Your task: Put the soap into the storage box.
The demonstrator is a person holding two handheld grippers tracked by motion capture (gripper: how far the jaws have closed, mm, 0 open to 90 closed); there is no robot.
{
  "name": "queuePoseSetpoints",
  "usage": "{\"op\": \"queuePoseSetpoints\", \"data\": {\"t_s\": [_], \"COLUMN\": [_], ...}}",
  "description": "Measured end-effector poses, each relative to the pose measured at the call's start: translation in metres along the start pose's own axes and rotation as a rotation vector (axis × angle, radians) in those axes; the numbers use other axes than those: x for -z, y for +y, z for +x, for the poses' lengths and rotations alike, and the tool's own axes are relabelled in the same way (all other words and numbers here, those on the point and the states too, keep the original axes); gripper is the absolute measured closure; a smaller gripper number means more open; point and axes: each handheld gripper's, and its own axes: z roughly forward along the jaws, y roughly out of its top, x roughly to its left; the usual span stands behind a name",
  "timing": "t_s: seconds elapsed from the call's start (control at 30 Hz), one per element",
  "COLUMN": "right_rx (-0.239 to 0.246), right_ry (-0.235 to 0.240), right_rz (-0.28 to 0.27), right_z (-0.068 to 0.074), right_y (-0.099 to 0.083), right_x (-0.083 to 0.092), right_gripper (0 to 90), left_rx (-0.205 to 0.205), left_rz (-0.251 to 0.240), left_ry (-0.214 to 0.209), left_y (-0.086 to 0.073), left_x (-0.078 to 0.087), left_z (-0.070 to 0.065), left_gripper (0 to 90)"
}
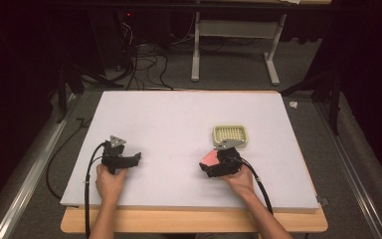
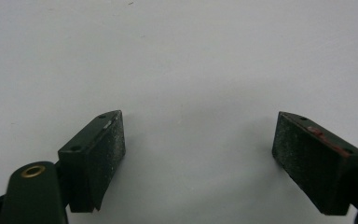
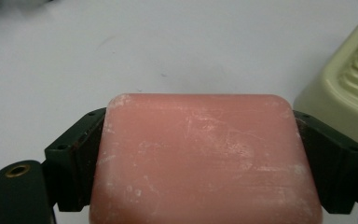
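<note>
Pink soap [image 3: 205, 158] sits right in front of your right gripper's camera, a flat bar with rounded corners and pale scuff marks across its top face. Your right gripper [image 3: 200, 154] has both black jaws pressed against the bar's two sides, so the soap is clamped between them. In the high view the same soap [image 1: 209, 158] shows as a pink patch at the tip of your right gripper [image 1: 213, 163], low over the white mat [image 1: 179, 119] and toward its right half.

Just beside the soap, on the far right side of it, stands a pale green soap dish [image 1: 230, 137] with a slotted grid floor. From the right gripper view, the soap dish [image 3: 349, 93] rises at the right edge, close to the jaw on that side; whether it touches the jaw you cannot tell. Your right hand [image 1: 241, 179] grips the tool from behind, its cable trailing off toward the table's near edge.

Farther out, your left gripper [image 1: 132, 160] rests well apart from the soap, on the left half of the mat. Its jaws stand wide, with bare white mat between them, as the left gripper view shows [image 2: 198, 140]. Your left hand [image 1: 110, 181] holds it near the mat's front edge, above the wooden table [image 1: 189, 221].
</note>
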Motion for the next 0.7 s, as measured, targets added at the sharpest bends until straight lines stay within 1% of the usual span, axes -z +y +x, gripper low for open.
{"op": "queuePoseSetpoints", "data": {"t_s": [0.13, 0.2, 0.33, 0.37, 0.7], "right_rx": [-0.009, -0.013, -0.038, -0.037, -0.065], "right_ry": [-0.015, -0.014, -0.022, -0.024, -0.047], "right_rz": [-0.009, -0.017, -0.032, -0.037, -0.034], "right_z": [-0.005, -0.006, -0.013, -0.014, -0.025], "right_y": [-0.002, -0.002, -0.007, -0.008, -0.014], "right_x": [0.01, 0.012, 0.022, 0.023, 0.034], "right_gripper": [13.5, 13.5, 13.5, 13.5, 13.5], "left_rx": [0.0, 0.0, 0.0, 0.0, 0.001], "left_rz": [0.0, 0.0, 0.0, 0.0, -0.002], "left_ry": [0.0, 0.0, 0.0, 0.0, -0.001], "left_y": [0.0, 0.0, 0.0, 0.0, 0.0], "left_x": [0.0, 0.0, 0.0, 0.0, 0.0], "left_z": [0.0, 0.0, 0.0, 0.0, 0.0], "left_gripper": [17.5, 17.5, 17.5, 17.5, 17.5]}}
